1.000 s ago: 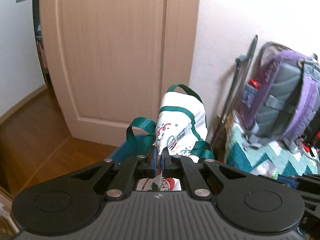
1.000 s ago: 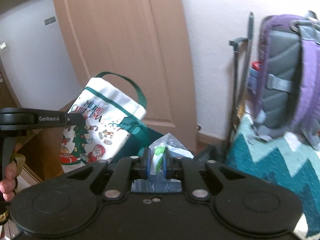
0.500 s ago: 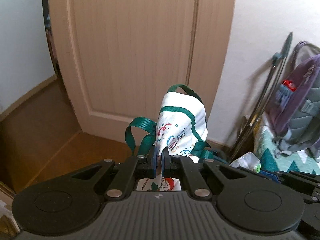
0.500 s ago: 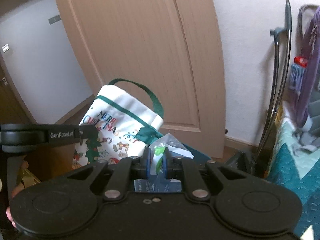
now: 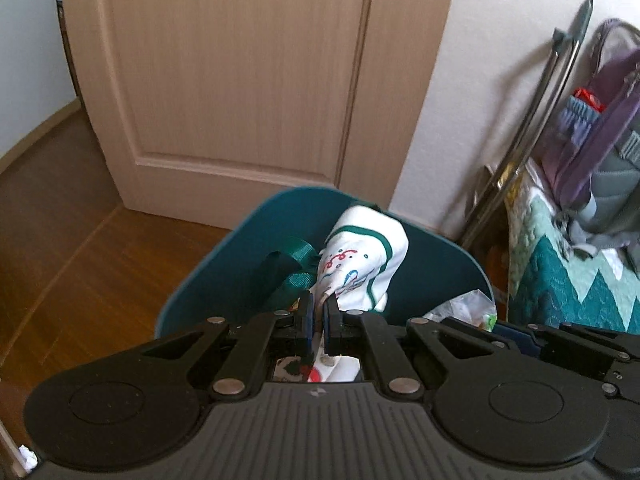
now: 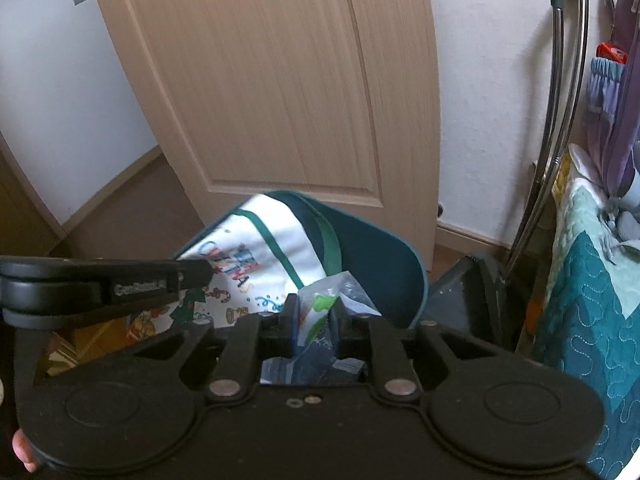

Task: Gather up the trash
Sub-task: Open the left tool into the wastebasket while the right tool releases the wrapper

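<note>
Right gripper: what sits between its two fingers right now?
In the right wrist view, the right gripper is shut on a crumpled plastic wrapper, white and green. The teal bin opens just beyond it.

A pale wooden panelled door (image 5: 240, 80) fills the middle of both views and serves as the landmark. To its right runs a plain white wall (image 5: 492, 80) with a low skirting board at the base. Left of the door, a light wall (image 6: 52, 92) meets a brown wood-plank floor (image 5: 72, 260), which spreads out below the door. Further right of the door, a metal-tube frame (image 6: 560, 120) leans against the white wall. Beyond it lies a teal-and-white zigzag quilt (image 5: 568, 272), with a purple and grey backpack (image 5: 600, 160) resting on top. Soft daylight falls evenly across the room.
</note>
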`<state>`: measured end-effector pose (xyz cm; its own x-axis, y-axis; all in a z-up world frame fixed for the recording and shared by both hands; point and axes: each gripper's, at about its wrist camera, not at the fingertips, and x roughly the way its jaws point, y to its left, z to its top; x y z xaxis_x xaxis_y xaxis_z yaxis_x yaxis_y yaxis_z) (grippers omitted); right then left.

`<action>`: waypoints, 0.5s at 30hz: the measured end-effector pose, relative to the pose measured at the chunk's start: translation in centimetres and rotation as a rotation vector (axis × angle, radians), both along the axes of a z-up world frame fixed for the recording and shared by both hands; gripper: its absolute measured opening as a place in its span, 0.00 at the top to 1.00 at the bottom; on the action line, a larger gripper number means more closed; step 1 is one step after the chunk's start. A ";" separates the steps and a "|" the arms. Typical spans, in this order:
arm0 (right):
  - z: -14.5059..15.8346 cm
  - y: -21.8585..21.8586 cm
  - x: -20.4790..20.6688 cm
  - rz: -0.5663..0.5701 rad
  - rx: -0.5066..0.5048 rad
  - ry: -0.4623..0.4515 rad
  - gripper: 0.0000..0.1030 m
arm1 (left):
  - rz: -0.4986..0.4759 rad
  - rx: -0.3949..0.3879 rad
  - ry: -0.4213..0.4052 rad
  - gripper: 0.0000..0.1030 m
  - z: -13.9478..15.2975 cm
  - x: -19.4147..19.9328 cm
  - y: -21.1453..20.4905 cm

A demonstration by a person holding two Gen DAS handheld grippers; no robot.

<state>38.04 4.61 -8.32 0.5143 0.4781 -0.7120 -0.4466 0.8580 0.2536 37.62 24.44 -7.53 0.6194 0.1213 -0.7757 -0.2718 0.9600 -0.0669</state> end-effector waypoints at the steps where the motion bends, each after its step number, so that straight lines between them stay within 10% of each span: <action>1: 0.0 0.1 -0.2 0.002 -0.005 0.002 0.81 | -0.002 -0.003 0.010 0.95 -0.4 0.3 -0.1; 15: 0.9 -1.1 -1.6 0.029 -0.022 0.009 0.61 | 0.030 -0.128 0.044 0.85 -1.7 0.6 0.1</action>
<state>36.41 3.54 -7.40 0.4942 0.4767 -0.7270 -0.4693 0.8502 0.2385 38.21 24.50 -9.22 0.5821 0.0375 -0.8123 -0.3054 0.9359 -0.1756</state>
